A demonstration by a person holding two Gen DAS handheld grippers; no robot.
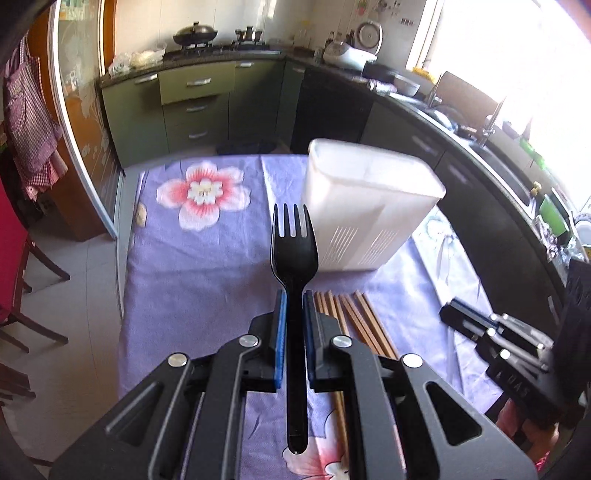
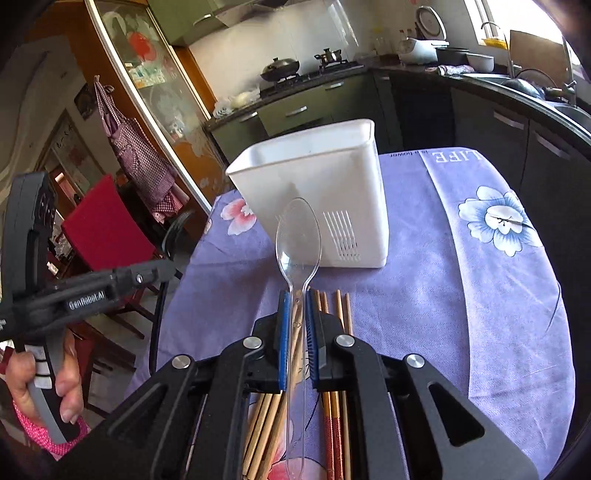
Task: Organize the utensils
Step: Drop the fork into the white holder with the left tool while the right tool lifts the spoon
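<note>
Black plastic fork (image 1: 294, 254), light, stiff, slick: left gripper (image 1: 294, 306) clenched on its handle, tines up, just short of the white caddy (image 1: 369, 206). Right gripper (image 2: 295, 306) likewise clamps the clear spoon (image 2: 298, 240), brittle-looking. Chopsticks (image 2: 332, 310) lie before the caddy.

You're facing an L-shaped kitchen: olive-green cabinets (image 1: 195, 107) under a dark counter (image 1: 229, 55), a wok (image 1: 195, 35) on the hob. Bright daylight floods through the window (image 1: 491, 44) on your right. A checked apron (image 2: 140, 147) hangs by the glass door, a red chair (image 2: 107, 225) stands on pale floor tiles (image 1: 85, 266).
</note>
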